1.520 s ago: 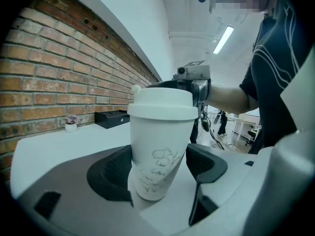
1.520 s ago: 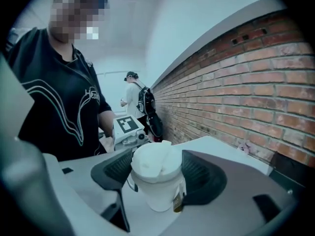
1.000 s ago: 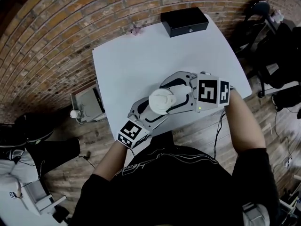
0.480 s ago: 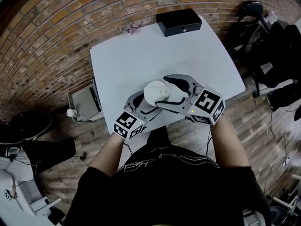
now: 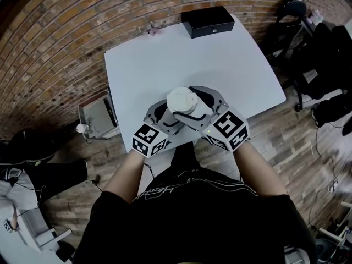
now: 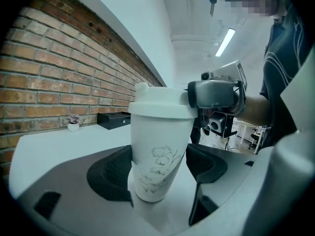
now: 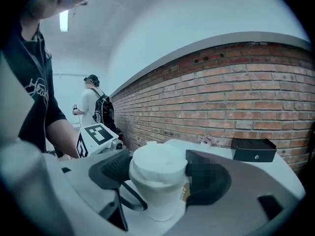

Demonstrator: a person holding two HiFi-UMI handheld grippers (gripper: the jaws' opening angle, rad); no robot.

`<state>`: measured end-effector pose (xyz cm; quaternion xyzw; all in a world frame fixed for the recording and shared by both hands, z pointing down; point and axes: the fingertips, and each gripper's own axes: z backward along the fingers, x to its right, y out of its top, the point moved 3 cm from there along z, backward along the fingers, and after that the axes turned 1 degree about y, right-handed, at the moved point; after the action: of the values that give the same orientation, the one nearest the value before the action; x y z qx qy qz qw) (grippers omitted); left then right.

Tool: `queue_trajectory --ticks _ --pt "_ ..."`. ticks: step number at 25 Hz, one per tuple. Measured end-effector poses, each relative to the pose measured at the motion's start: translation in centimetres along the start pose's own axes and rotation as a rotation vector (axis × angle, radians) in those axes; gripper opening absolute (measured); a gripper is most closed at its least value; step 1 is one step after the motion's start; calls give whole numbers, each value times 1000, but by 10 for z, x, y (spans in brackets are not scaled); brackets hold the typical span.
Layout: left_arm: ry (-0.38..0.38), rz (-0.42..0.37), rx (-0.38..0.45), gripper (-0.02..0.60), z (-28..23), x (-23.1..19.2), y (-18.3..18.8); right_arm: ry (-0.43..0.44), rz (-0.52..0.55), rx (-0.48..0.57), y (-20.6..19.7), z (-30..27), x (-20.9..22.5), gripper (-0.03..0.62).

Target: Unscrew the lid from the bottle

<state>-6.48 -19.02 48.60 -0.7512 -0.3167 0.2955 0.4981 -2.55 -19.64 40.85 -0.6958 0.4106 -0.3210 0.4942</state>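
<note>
The bottle (image 6: 158, 156) stands upright on the desk (image 5: 236, 65), close to its near edge, long axis vertical, lid (image 7: 158, 167) on top. The left gripper (image 6: 158, 167) clamps its jaws on the lower body. The right gripper (image 7: 158, 171) has just been opening its jaws, which stand wide around the lid without clearly pressing it. A black box (image 5: 208, 21) and a small potted plant (image 5: 154, 32) sit well apart at the far edge, by the brick wall (image 5: 60, 43); nothing crowds the bottle. Only the right gripper view shows a second person (image 7: 93, 107) standing further along the wall; only the left gripper view shows the drawing on the bottle.
</note>
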Motion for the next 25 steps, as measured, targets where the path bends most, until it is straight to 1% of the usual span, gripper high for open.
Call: queue_trajectory --ticks 4,6,11,12,13,16,18,25 --pt "1 0 -2 364 1 0 0 -2 3 5 0 0 0 354" --pt "1 1 -4 364 0 0 0 10 6 3 -1 0 0 353" --pt "2 4 -11 364 1 1 0 99 17 -14 -1 2 3 344" --pt "2 4 -12 364 1 1 0 120 21 -18 0 2 4 326" --pt "2 4 -14 364 1 1 0 144 27 -22 0 2 6 324" --pt "-2 3 -21 364 1 2 1 231 64 -38 -1 2 8 324" --pt "-6 3 -27 364 1 2 1 307 93 -54 0 2 9 324" --pt "-19 3 -53 364 1 4 0 641 238 -148 3 -2 14 324"
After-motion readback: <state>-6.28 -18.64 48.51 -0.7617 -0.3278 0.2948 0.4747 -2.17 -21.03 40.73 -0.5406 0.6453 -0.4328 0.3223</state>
